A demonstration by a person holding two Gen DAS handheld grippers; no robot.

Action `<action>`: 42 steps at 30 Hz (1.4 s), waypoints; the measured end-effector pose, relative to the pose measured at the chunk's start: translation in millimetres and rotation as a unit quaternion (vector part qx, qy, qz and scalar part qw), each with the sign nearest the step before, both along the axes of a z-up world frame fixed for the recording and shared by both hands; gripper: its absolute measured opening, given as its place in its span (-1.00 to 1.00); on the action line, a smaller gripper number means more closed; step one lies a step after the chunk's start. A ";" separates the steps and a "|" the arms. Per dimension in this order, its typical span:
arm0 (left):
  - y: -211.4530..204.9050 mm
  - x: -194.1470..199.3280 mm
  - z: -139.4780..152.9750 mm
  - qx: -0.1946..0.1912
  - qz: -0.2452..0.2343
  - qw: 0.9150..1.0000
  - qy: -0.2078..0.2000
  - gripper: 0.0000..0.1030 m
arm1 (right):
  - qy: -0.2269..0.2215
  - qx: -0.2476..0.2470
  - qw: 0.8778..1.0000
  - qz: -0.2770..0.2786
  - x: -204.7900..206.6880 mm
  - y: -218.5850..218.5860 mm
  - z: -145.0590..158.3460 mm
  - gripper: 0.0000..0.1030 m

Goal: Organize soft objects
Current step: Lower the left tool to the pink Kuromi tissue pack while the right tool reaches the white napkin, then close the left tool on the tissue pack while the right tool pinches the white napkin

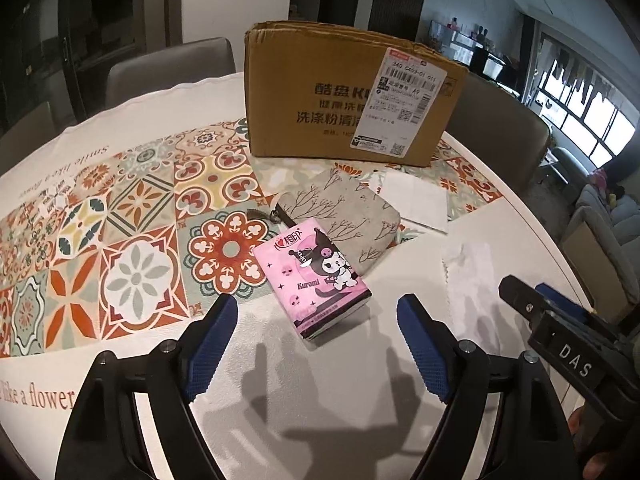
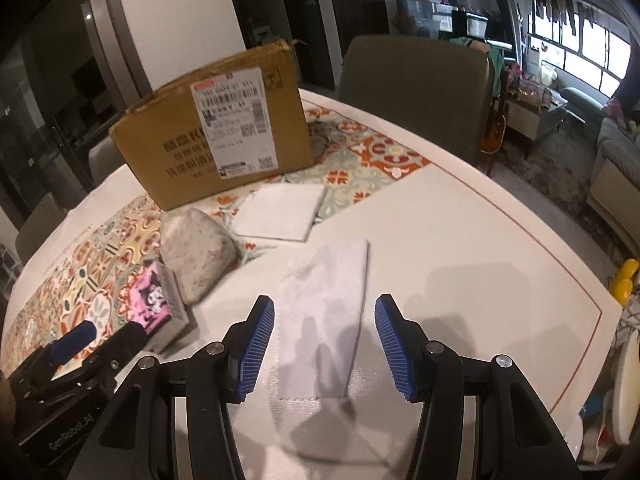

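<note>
A pink Kuromi tissue pack [image 1: 316, 280] lies on the table just ahead of my open, empty left gripper [image 1: 316, 312]; it also shows in the right wrist view [image 2: 156, 300]. A grey fabric pouch [image 1: 352, 216] with a branch print lies behind it, touching it [image 2: 200, 256]. A thin white cloth [image 2: 324, 312] lies flat under and between the fingers of my open right gripper [image 2: 324, 340]; in the left wrist view the cloth [image 1: 468, 276] is at the right. A folded white cloth [image 1: 416, 200] lies before the cardboard box [image 1: 348, 88].
The box [image 2: 216, 128] stands closed at the back of the round table, on a patterned tile mat [image 1: 120, 220]. Chairs [image 2: 416, 88] stand behind the table. The table edge [image 2: 580, 280] curves close on the right.
</note>
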State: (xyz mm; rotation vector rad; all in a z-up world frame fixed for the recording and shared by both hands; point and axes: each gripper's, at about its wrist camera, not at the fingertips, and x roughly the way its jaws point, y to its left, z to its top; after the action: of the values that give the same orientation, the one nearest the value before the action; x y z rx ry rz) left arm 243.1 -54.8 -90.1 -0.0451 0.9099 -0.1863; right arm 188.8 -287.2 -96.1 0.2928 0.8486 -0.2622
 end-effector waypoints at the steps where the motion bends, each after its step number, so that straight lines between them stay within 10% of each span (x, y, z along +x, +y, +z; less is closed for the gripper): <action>1: 0.2 1.6 -1.9 -0.004 0.001 1.000 0.002 0.59 | 0.003 0.001 1.000 -0.002 0.6 -0.8 -2.8 0.05; 31: -4.7 39.4 -38.2 -0.005 0.019 0.999 0.037 0.48 | 0.056 -0.042 0.998 0.008 26.4 5.2 -42.2 0.04; 37: -4.6 40.8 -40.4 -0.001 0.014 0.999 0.035 0.32 | 0.046 -0.053 0.997 0.029 26.1 12.1 -41.1 -0.66; 42: -3.4 36.3 -39.7 0.003 0.014 1.000 0.023 0.29 | 0.040 -0.035 0.998 0.040 25.9 12.8 -40.3 -0.84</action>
State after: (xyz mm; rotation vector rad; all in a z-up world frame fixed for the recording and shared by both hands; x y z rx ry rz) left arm 279.4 -58.2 -129.8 -0.0576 0.9549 -0.1565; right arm 214.8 -274.5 -136.5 0.1834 0.9270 -0.2299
